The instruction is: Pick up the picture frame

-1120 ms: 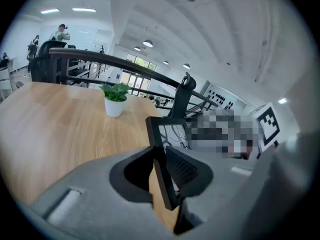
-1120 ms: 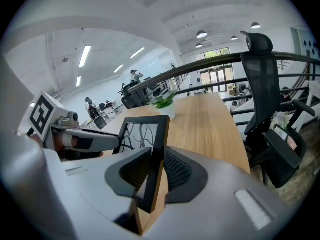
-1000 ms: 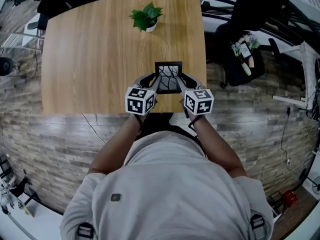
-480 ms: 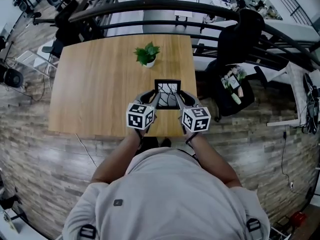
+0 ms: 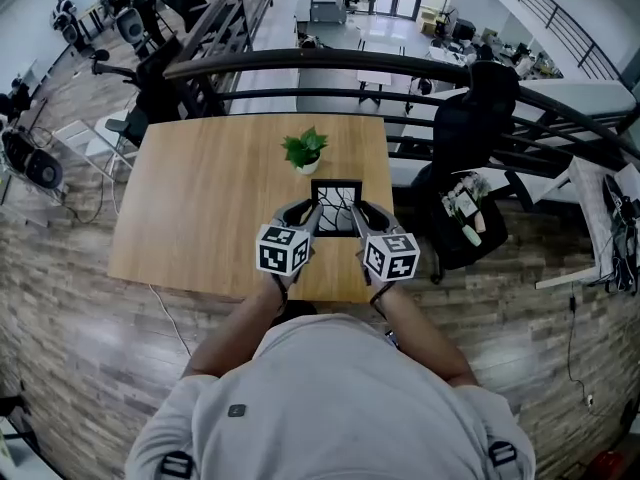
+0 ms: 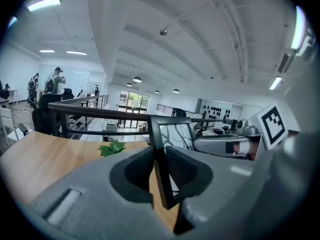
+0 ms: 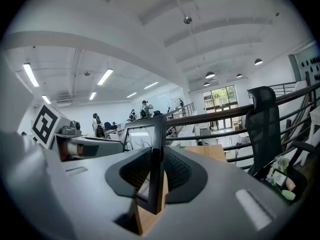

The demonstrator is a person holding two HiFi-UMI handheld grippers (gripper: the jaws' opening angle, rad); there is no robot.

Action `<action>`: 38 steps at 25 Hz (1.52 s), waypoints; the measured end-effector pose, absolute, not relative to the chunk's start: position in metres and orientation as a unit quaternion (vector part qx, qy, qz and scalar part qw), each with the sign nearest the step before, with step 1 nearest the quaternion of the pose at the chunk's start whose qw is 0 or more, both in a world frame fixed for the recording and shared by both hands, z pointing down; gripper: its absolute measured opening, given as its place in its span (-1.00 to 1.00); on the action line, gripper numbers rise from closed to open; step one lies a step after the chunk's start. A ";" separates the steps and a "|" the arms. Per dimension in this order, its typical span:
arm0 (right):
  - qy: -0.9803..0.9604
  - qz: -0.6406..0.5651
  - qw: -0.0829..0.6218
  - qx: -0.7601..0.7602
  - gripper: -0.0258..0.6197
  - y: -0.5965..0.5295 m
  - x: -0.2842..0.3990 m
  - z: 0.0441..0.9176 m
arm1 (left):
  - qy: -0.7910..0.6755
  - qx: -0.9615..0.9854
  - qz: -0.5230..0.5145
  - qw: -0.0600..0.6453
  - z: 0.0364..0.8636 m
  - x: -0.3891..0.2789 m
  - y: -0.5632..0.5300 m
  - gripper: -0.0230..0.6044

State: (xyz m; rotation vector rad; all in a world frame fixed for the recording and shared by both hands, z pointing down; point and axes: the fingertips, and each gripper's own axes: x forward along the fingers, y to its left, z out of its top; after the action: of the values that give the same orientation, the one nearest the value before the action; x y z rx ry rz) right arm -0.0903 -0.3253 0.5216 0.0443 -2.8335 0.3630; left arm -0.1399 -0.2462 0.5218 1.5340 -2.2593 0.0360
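The left gripper [image 5: 311, 212] squeezes the left side of the picture frame [image 5: 336, 198]. The right gripper [image 5: 358, 212] squeezes its right side. The picture frame is held upright in the air over the near edge of the table [image 5: 200, 208], and a little plant [image 5: 305, 151] sits on the table behind it.

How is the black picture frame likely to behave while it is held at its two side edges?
The picture frame is probably stiff: its edges look straight in the left gripper and right gripper. It seems light, being thin. Its pane looks like glass, so likely fragile.
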 end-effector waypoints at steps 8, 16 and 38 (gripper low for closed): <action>-0.981 0.141 0.137 0.004 -0.65 -0.298 -0.096 0.521 | -0.816 0.540 0.024 0.206 0.518 -0.146 -0.218 -0.67; -0.979 0.149 0.142 0.013 -0.65 -0.250 -0.109 0.526 | -0.809 0.548 0.020 0.211 0.520 -0.159 -0.171 -0.67; -0.973 0.140 0.167 0.079 -0.64 -0.068 -0.081 0.537 | -0.766 0.600 -0.022 0.229 0.536 -0.147 0.000 -0.69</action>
State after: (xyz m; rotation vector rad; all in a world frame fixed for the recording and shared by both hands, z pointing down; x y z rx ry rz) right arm -0.0811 -0.0681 0.5369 0.2253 -2.7675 0.3995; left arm -0.1465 0.0003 0.5359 1.6529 -2.1085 -0.0603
